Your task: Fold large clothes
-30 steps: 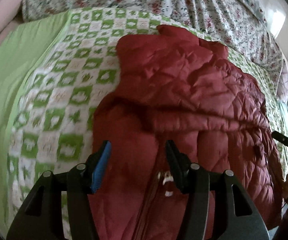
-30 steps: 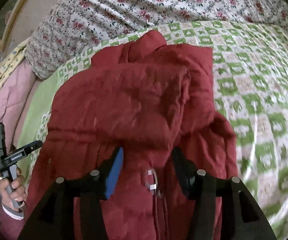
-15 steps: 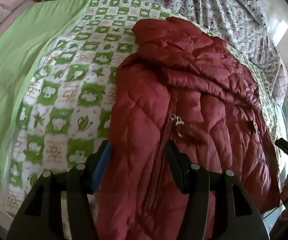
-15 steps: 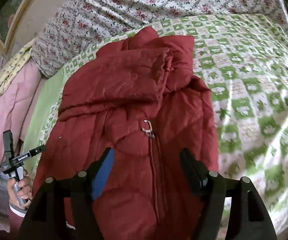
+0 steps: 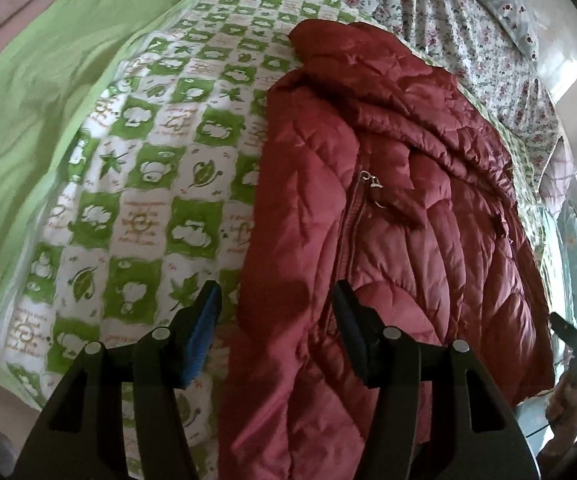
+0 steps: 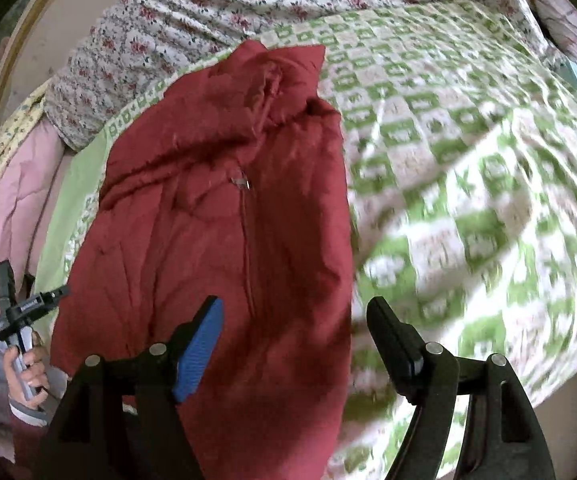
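The jacket (image 5: 388, 208) is deep red, quilted in a diamond and channel pattern, with a silver-coloured zip pull (image 5: 370, 179) on its front. Under it lies a bedspread (image 5: 160, 184) checked in green and white squares — the squares carry leaf, star and flower shapes and faint tan lettering. Its border (image 5: 48, 92) is plain light green. Behind it, a sheet (image 6: 216, 4) is white with small red flowers and dark leaves. A pink quilt (image 6: 4, 200) shows at one side. Each hand-held gripper (image 5: 276, 320) (image 6: 294, 332) is black — one finger pad (image 6: 198, 356) is blue and ribbed, the other black.
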A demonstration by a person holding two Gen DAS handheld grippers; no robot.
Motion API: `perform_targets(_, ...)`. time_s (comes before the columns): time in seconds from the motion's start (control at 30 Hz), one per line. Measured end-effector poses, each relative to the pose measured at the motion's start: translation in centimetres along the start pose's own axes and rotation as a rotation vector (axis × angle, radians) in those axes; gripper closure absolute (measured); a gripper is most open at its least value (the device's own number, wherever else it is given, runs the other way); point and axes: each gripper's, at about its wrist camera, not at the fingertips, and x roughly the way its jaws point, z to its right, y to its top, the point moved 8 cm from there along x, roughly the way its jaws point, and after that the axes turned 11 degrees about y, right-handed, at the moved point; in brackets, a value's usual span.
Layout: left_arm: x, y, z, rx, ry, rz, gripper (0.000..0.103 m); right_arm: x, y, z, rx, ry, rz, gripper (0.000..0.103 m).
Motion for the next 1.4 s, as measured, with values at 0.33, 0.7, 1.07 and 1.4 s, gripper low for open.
perform_targets(0.33,-0.5,-2.4,-0.3,0.015,-0.007,-0.018,0.042,0.7,-3.0,-1.0,-0.024,0.015,-0.058,0.027)
perform_targets(0.7,-0.9,-5.3,0.3,0.074,-0.029,-0.046,0.035,-0.2,-5.1,-1.6,-0.033,0.038,-0.079,0.027)
perform_targets(1.07,-1.8,-7.0,1.1,0.114,-0.086,-0.040,0.035,-0.7,-6.9,-2.7,-0.054,0.109,-0.076,0.028)
perform_targets(1.4,-2.7,-7.4,2.9,0.187,-0.117,0.012,0.058,-0.6,-6.8,-2.9,-0.039,0.150,-0.037,0.056)
